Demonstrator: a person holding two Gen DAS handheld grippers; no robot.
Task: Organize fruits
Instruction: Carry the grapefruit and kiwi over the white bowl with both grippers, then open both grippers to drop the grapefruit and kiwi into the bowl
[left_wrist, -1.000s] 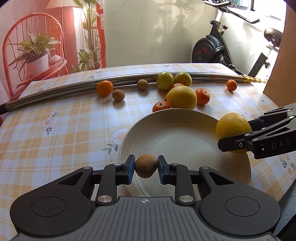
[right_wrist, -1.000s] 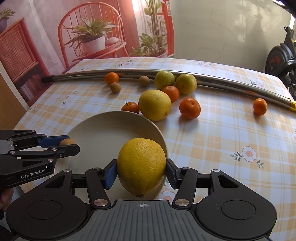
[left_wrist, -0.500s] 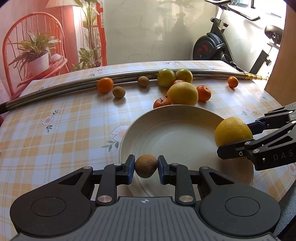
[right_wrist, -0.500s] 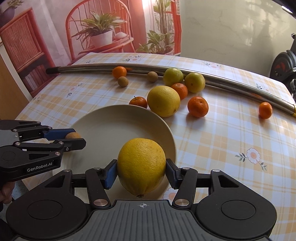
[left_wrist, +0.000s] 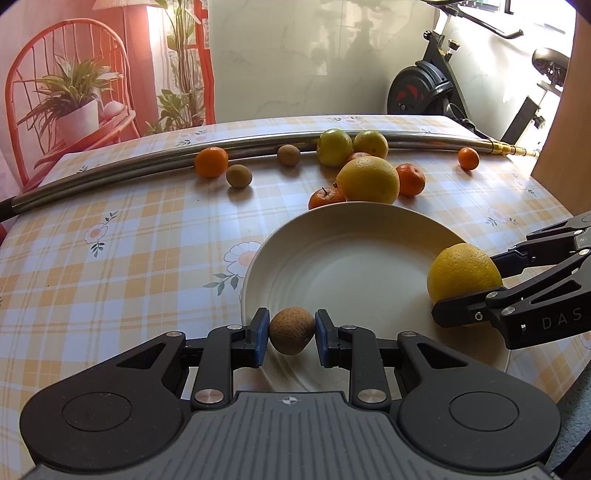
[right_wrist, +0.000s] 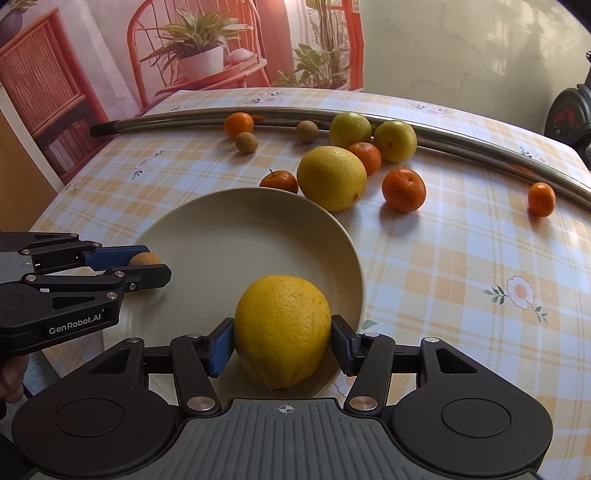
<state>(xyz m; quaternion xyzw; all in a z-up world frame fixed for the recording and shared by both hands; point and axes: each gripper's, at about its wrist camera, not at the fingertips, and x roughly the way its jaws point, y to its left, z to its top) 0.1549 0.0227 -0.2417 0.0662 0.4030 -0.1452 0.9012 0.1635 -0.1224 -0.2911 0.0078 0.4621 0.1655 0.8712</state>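
My left gripper (left_wrist: 291, 332) is shut on a small brown round fruit (left_wrist: 291, 330) over the near left rim of a cream plate (left_wrist: 351, 266). In the right wrist view the same gripper (right_wrist: 149, 267) comes in from the left with the brown fruit (right_wrist: 144, 259) between its blue pads. My right gripper (right_wrist: 282, 339) is shut on a large yellow citrus (right_wrist: 282, 328) over the plate's (right_wrist: 229, 243) near right edge; the left wrist view shows this citrus (left_wrist: 463, 273) at the plate's right rim. Nothing lies in the plate.
Beyond the plate lie a big yellow citrus (right_wrist: 331, 178), several mandarins (right_wrist: 403, 189), two green-yellow fruits (right_wrist: 349, 129) and two small brown fruits (right_wrist: 246, 142). A long metal tube (right_wrist: 461, 138) crosses the far table. An exercise bike (left_wrist: 443, 85) stands behind.
Both views have crept forward a little, so the plate and loose fruit sit slightly lower and nearer. Each gripper keeps the same hold on its fruit.
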